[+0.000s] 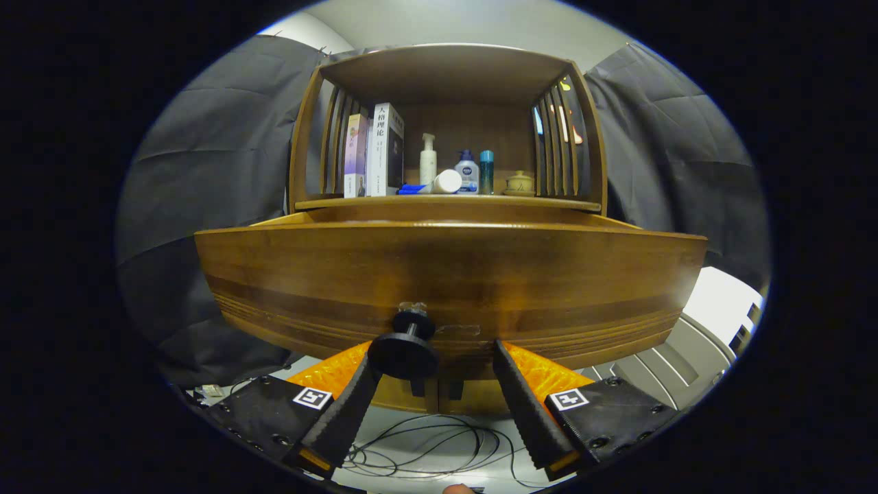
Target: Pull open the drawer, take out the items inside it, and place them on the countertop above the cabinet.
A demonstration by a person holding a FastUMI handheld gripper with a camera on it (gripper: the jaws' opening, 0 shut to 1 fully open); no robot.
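Drawer point(449, 274) pulled out from cabinet; gripper point(435, 357) spread wide at the knob.

The drawer front stands just ahead of the fingers; its interior is hidden behind the front panel, so contents cannot be told. The black knob point(405, 351) sits at 10 o'clock from the gripper's midpoint, touching the left finger point(350, 405); the right finger stands apart, so nothing is clamped. On the countertop point(446, 201), at 12 o'clock beyond the drawer: two books point(376, 151), a pump bottle point(428, 159), further bottles, a small lidded pot point(519, 183). Loose cables point(425, 446) lie on the floor below.
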